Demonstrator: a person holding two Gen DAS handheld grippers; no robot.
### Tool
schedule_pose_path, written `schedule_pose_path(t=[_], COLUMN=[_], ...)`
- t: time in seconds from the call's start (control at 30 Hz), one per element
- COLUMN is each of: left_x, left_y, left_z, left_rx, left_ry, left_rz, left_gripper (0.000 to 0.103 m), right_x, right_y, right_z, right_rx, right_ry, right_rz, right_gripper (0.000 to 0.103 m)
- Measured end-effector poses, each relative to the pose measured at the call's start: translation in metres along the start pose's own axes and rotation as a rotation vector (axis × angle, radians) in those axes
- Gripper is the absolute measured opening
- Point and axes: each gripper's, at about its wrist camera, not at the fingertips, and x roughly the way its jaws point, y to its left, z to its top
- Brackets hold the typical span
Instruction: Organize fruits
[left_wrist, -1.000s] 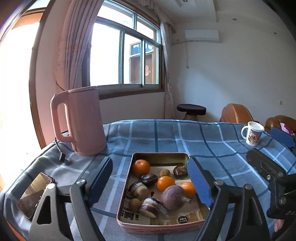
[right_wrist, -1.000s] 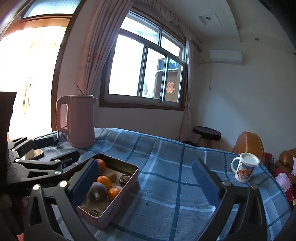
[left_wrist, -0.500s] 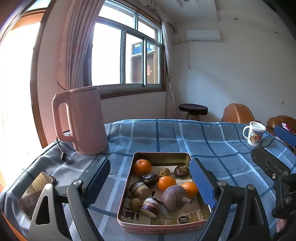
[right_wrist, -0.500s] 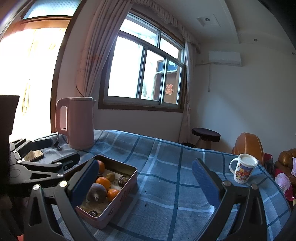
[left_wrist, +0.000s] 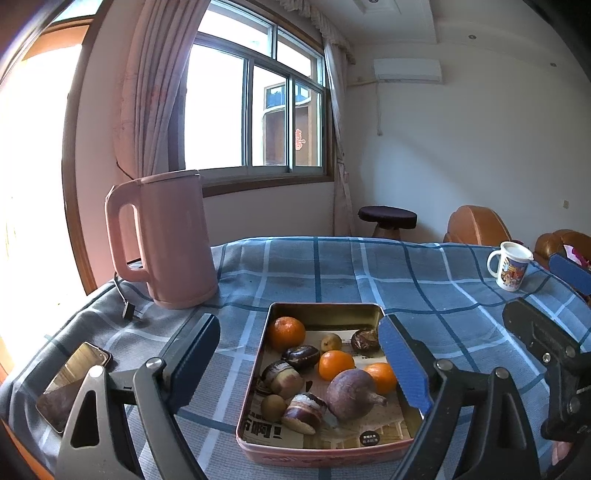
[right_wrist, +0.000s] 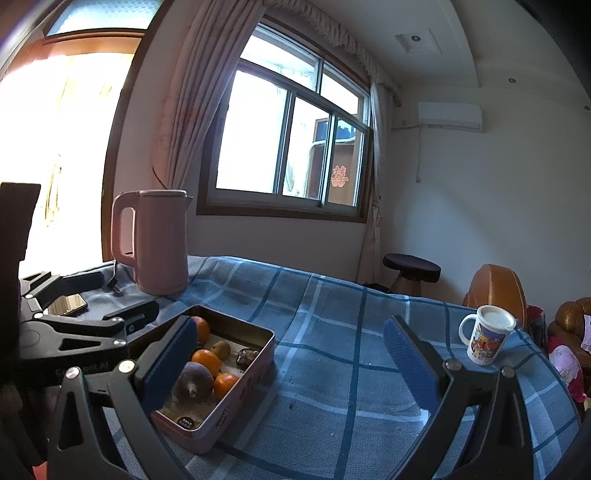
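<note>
A pink metal tin (left_wrist: 317, 452) sits on the blue checked tablecloth and holds three oranges (left_wrist: 286, 332), a large purple round fruit (left_wrist: 351, 394), brown-striped pieces and small brown fruits. My left gripper (left_wrist: 301, 363) is open and empty, raised above the tin's near half. The tin also shows in the right wrist view (right_wrist: 243, 389), at the left. My right gripper (right_wrist: 291, 363) is open and empty, over bare cloth to the tin's right. The left gripper (right_wrist: 110, 314) shows there at the left edge.
A pink kettle (left_wrist: 166, 240) with a cord stands at the back left. A phone (left_wrist: 72, 384) lies at the table's left edge. A printed mug (left_wrist: 511, 269) stands at the far right. A stool and brown armchairs are behind the table.
Both grippers have drawn back and risen slightly; the tin looks a little farther away. Both stay open and empty. Nothing on the table has moved.
</note>
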Motion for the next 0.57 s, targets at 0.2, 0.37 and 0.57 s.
schedule_pose_path(t=[0.2, 0.37, 0.57], left_x=[0.0039, 0.0022, 0.0027], left_y=[0.001, -0.0001, -0.003], left_z=[-0.0013, -0.0019, -0.0006], left_rx=[-0.005, 0.006, 0.013], left_ry=[0.008, -0.004, 0.005], left_rz=[0.007, 0.003, -0.011], left_gripper=[0.089, 0.089, 0.089], right_x=[0.0022, 0.0035, 0.0041], right_y=[0.0008, 0.0001, -0.0029], right_z=[-0.0034, -0.004, -0.0062], right_rx=[-0.005, -0.003, 0.003], right_ry=[0.009, 0.011, 0.012], right_rz=[0.007, 0.007, 0.004], right_gripper=[0.103, 0.103, 0.103])
